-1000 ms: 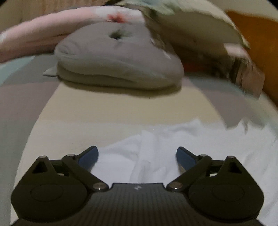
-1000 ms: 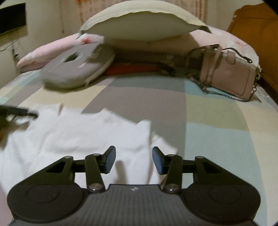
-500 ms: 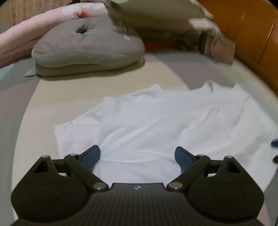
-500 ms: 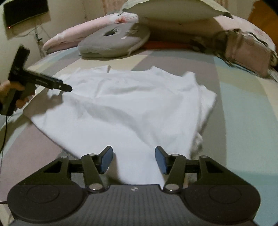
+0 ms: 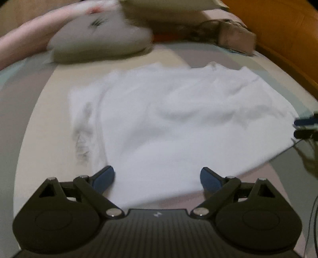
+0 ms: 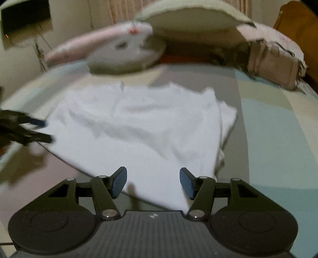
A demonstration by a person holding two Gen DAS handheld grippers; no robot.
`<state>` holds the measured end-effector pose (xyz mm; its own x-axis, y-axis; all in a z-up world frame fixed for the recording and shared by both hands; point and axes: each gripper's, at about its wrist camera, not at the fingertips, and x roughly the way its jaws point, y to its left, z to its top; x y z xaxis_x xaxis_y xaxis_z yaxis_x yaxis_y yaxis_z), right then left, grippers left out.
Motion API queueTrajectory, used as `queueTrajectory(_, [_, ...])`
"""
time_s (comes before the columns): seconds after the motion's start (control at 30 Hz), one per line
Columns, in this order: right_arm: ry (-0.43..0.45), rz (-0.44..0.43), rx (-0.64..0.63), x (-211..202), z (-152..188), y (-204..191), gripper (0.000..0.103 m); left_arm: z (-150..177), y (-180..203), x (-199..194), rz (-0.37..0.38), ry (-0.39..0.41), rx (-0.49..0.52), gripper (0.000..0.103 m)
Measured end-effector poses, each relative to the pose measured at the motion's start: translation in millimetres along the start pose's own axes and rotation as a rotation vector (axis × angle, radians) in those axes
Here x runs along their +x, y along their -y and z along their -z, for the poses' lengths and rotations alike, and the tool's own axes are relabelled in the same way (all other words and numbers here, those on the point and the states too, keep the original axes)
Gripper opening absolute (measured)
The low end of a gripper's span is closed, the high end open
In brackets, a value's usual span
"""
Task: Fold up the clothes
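Observation:
A white T-shirt [image 5: 178, 123] lies spread flat on the striped bedspread [image 5: 45, 158], collar toward the pillows and one side folded under at its right edge [image 6: 226, 119]. My left gripper [image 5: 157, 175] hovers open above the shirt's near left hem, with nothing pinched. My right gripper [image 6: 153, 179] hangs over the near right hem; its jaws are opening, and the cloth lies beneath them without being pressed. Each gripper also shows at the edge of the other view: the right gripper [image 5: 304, 127] and the left gripper [image 6: 37, 131].
A grey ring cushion [image 6: 127, 57], a pink pillow [image 6: 89, 43] and a pale pillow [image 6: 194, 17] lie at the head of the bed. A pink handbag [image 6: 274, 65] sits at the far right beside the orange wooden headboard [image 5: 278, 29]. A cable [image 5: 312, 218] hangs at the right.
Both grippers have drawn back from the collar end to the hem, so the whole shirt now lies ahead of them. The right jaws stand a little wider.

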<state>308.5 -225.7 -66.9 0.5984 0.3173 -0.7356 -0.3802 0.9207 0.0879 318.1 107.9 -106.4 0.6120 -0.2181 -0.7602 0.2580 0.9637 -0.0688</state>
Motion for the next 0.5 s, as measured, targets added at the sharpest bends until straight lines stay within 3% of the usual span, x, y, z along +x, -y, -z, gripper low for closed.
queueTrajectory(0.13, [-0.012, -0.007, -0.001, -17, 15, 5, 0.064, 13, 11, -30, -0.010, -0.019, 0.063, 0.094])
queueTrajectory(0.23, [0.000, 0.023, -0.051, -33, 14, -2, 0.074, 15, 33, -45, -0.083, 0.008, 0.225, 0.094])
queueTrajectory(0.33, [0.021, 0.137, -0.241, -40, 13, -25, 0.082, 23, 67, -49, -0.220, 0.056, 0.491, 0.095])
queueTrajectory(0.5, [0.011, 0.344, -0.637, -27, 31, -57, 0.084, 58, 101, -28, -0.481, 0.098, 0.969, 0.095])
